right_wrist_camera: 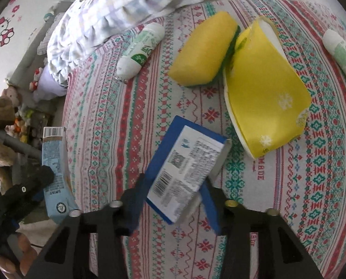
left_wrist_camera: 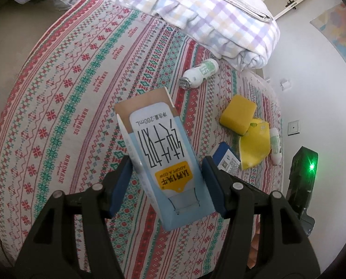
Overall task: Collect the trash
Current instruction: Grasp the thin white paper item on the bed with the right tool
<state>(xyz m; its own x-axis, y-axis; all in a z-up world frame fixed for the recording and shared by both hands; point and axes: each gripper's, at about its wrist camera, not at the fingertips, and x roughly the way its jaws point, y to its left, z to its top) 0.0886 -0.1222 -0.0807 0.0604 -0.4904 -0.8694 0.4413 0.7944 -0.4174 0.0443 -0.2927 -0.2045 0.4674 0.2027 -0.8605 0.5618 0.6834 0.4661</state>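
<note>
My left gripper point(left_wrist_camera: 166, 181) is shut on a light blue milk carton point(left_wrist_camera: 163, 153) and holds it above the patterned bed sheet; the carton also shows at the left of the right wrist view point(right_wrist_camera: 55, 174). My right gripper point(right_wrist_camera: 175, 200) is shut on a blue and white box point(right_wrist_camera: 184, 169), which also shows in the left wrist view point(left_wrist_camera: 226, 159). On the sheet lie a yellow sponge point(right_wrist_camera: 203, 48), a flattened yellow paper cup point(right_wrist_camera: 266, 90) touching it, and two white and green bottles point(right_wrist_camera: 140, 48) point(right_wrist_camera: 340, 48).
A folded checked quilt point(left_wrist_camera: 207, 16) lies at the head of the bed. The patterned sheet point(left_wrist_camera: 68, 93) covers the mattress. Plush toys point(right_wrist_camera: 0, 116) sit on the floor to the left. A white wall point(left_wrist_camera: 312, 81) runs along the bed's right side.
</note>
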